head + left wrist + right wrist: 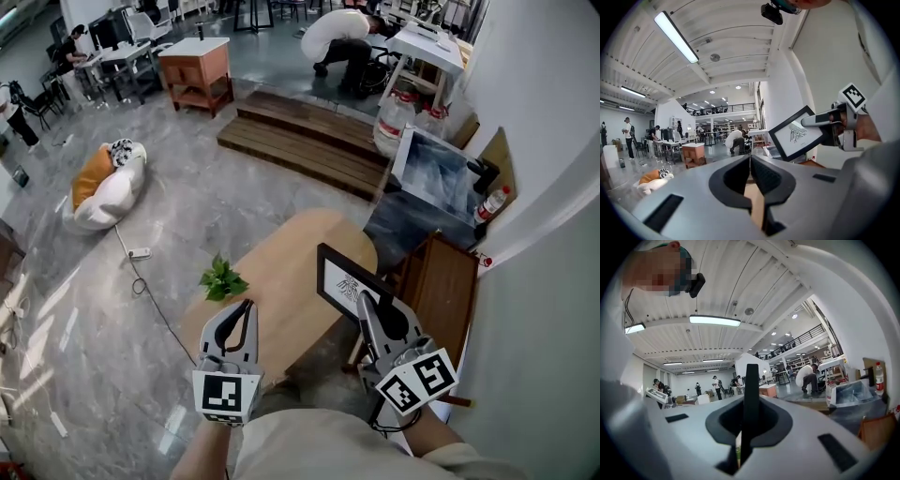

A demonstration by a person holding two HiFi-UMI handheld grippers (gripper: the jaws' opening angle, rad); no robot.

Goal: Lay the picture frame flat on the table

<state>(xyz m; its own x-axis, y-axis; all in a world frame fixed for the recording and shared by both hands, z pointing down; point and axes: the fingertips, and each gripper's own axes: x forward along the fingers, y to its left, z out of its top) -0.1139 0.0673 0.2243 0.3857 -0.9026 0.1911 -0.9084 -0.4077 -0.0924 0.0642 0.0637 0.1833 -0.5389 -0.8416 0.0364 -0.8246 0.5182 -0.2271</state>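
Looking down in the head view, the picture frame (pixel 345 279) tilts at the bench's (pixel 281 258) right edge, held by the right gripper (pixel 362 300). The left gripper (pixel 246 306) hovers beside a small plant (pixel 222 279). In the left gripper view, its jaws meet, empty. In the right gripper view, its jaws pinch the frame's black edge.

Grey marble floor (pixel 206 216) spreads left, a white wall (pixel 553 187) rises right, wooden steps (pixel 300 141) lie far, strip light (pixel 676 36) glows overhead.
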